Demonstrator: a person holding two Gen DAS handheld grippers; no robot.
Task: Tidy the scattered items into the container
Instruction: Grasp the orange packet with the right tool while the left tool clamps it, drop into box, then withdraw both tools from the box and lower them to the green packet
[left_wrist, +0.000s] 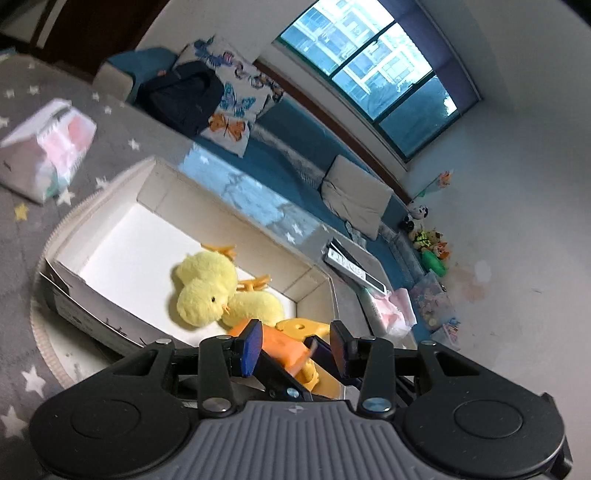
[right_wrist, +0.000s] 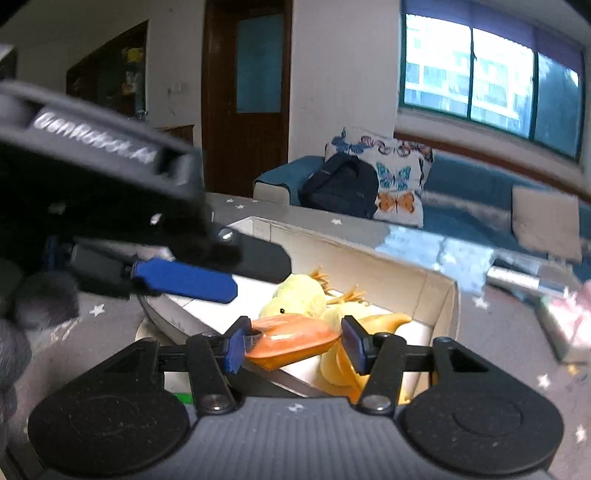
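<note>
Left to right, as held. Tissue pack (left_wrist: 46, 147) — on the starred grey cloth (left_wrist: 22, 206), well apart from the box. White cardboard box (left_wrist: 110, 192) — holds a yellow plush chick (left_wrist: 207, 288) and an orange-and-yellow plastic toy (left_wrist: 284, 345). My left gripper (left_wrist: 293, 345) — jaws spread, released, above that toy. My right gripper (right_wrist: 295, 345) — jaws parted, nothing clamped, over the box's near edge.
</note>
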